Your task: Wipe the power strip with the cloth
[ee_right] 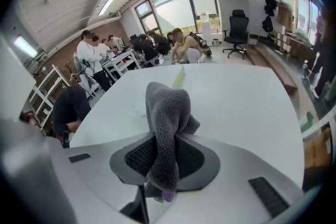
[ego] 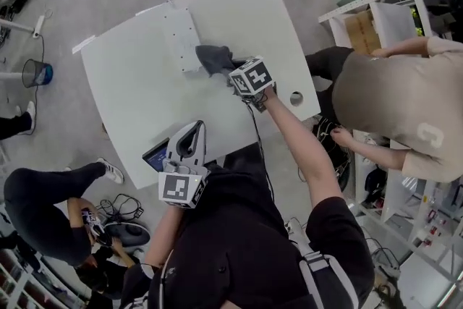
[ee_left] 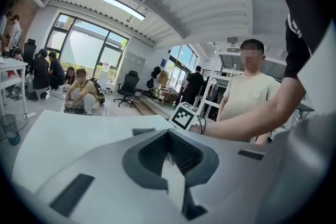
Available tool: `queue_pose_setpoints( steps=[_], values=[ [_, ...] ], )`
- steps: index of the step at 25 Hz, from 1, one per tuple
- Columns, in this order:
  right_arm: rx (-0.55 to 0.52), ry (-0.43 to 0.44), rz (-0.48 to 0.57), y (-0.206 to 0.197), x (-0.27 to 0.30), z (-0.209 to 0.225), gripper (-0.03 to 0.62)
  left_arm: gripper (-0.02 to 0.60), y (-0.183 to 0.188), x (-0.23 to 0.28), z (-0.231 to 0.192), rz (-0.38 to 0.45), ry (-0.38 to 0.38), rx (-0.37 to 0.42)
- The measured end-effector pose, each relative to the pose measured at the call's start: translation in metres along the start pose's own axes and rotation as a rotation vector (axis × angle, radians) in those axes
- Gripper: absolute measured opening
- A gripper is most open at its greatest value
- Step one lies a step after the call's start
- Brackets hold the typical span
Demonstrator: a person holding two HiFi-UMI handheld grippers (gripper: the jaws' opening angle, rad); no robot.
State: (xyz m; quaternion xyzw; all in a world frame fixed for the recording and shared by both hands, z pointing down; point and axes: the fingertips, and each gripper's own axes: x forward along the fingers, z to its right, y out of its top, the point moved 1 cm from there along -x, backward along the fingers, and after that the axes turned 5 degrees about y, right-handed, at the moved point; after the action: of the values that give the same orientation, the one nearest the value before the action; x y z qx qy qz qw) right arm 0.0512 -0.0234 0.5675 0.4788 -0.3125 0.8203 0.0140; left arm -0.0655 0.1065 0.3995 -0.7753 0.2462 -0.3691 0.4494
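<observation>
Right gripper [ego: 233,72] clenches the grey cloth [ego: 213,58], bunched against the edge of the power strip [ego: 181,40], evidently for wiping. Left gripper [ego: 194,128] is closed and empty, held clear.

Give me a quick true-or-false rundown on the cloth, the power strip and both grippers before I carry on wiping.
1. The right gripper is shut on the cloth. True.
2. The cloth covers the whole power strip. False: it sits at the strip's near right corner, and most of the strip is bare.
3. The left gripper holds the power strip. False: it is by the near edge of the table, apart from the strip, with nothing between its jaws.
4. The power strip lies on the white table. True.
</observation>
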Motion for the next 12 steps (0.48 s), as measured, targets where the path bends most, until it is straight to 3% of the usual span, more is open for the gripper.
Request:
queue_pose_setpoints(
  steps=[5,9,12],
  values=[
    [0.008,0.031,0.005,-0.064,-0.032,-0.031,0.100,0.034,0.007,0.004,0.017,-0.008,-0.028,0.049],
    [0.062,0.043,0.167,-0.076,-0.044,-0.027,0.101,0.034,0.011,0.016,0.047,-0.010,-0.063,0.091],
    [0.102,0.037,0.300,-0.078,-0.064,-0.018,0.179,0.034,0.013,0.022,0.068,-0.008,-0.095,0.113]
  ],
)
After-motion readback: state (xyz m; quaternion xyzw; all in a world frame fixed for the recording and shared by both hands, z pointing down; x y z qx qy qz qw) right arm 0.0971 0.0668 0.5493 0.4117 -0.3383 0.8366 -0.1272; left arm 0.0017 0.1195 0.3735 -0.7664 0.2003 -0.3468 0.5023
